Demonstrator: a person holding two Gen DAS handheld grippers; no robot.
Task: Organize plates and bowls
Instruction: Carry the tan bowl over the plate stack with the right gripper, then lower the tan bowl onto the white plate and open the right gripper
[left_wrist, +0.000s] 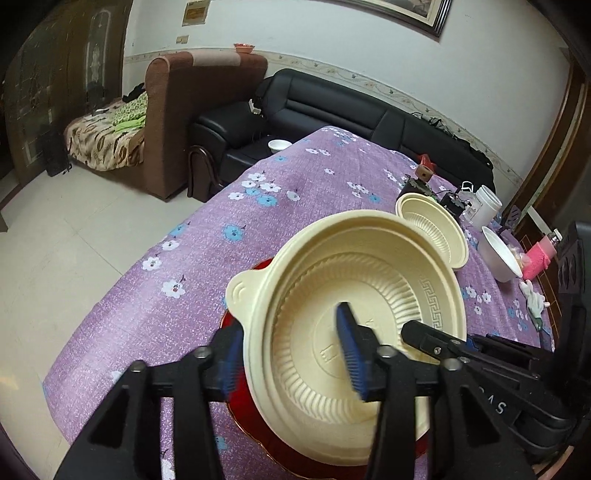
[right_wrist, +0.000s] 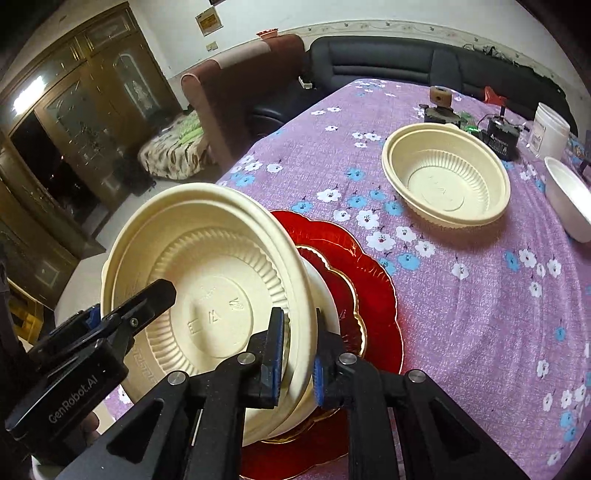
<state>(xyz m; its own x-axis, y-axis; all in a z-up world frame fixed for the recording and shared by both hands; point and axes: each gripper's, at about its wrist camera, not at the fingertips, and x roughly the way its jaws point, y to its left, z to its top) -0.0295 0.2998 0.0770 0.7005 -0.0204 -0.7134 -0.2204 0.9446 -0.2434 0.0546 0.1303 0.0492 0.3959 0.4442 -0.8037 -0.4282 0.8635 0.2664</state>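
Observation:
A cream plastic bowl (left_wrist: 351, 295) (right_wrist: 207, 266) hangs tilted over two stacked red scalloped plates (right_wrist: 369, 266) (left_wrist: 266, 443) at the table's near edge. My right gripper (right_wrist: 298, 314) is shut on the bowl's right rim, one pad inside and one outside. My left gripper (left_wrist: 290, 317) straddles the opposite rim with its jaws wide; neither blue pad presses on the bowl. One left finger (right_wrist: 147, 299) reaches into the bowl in the right wrist view. A second cream bowl (right_wrist: 443, 181) (left_wrist: 436, 229) stands upright farther back on the purple flowered tablecloth (right_wrist: 480, 295).
A white bowl (right_wrist: 569, 199) (left_wrist: 502, 254), a white jar (right_wrist: 550, 129) and small electronics (right_wrist: 498, 133) crowd the table's far right. A pink bottle (left_wrist: 541, 254) stands near the right edge. Sofas and tiled floor lie beyond the table's left side.

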